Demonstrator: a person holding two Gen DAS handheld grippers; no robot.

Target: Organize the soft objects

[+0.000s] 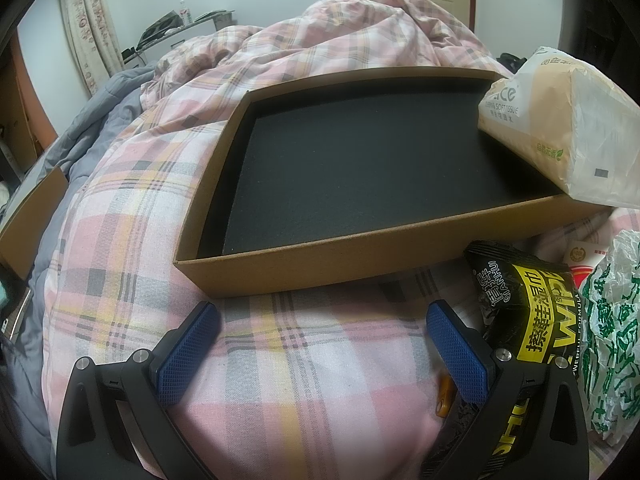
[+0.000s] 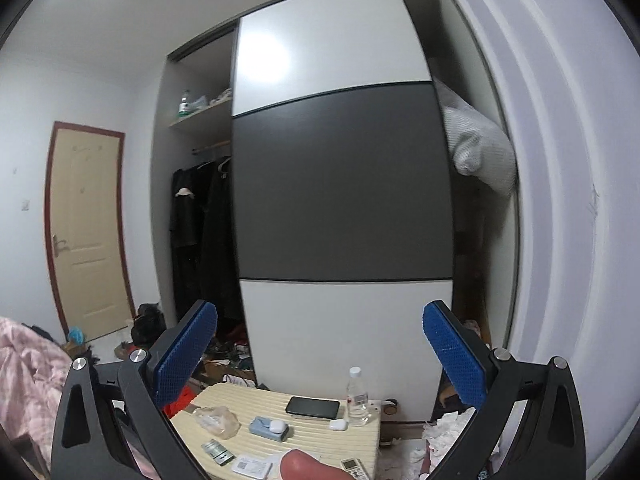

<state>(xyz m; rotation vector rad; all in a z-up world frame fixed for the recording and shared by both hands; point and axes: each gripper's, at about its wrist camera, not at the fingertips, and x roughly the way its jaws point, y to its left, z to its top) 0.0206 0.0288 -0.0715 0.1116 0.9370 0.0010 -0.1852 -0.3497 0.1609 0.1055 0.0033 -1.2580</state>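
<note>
Bed, viewed from my left wrist camera: the pink plaid quilt (image 1: 132, 216) carries a shallow cardboard box (image 1: 340, 266) lined with black foam (image 1: 360, 168), whose floor shows nothing lying flat on it. A soft-tissue pack (image 1: 560, 128) leans over the box's right rim, partly over the foam; I cannot tell whether it counts as placed. Just beside the box's near right corner lie a black-and-yellow wipes pack (image 1: 520, 312) and a white bag with green print (image 1: 612, 348), both outside the box. I judge the sorting barely begun, with these soft packs left to load. My left gripper (image 1: 320, 352) hovers over the quilt near the box's front wall, jaws spread, holding nothing. My right gripper (image 2: 320, 356), likewise spread and empty, faces a sliding-door wardrobe (image 2: 340, 184), well apart from the work.
</note>
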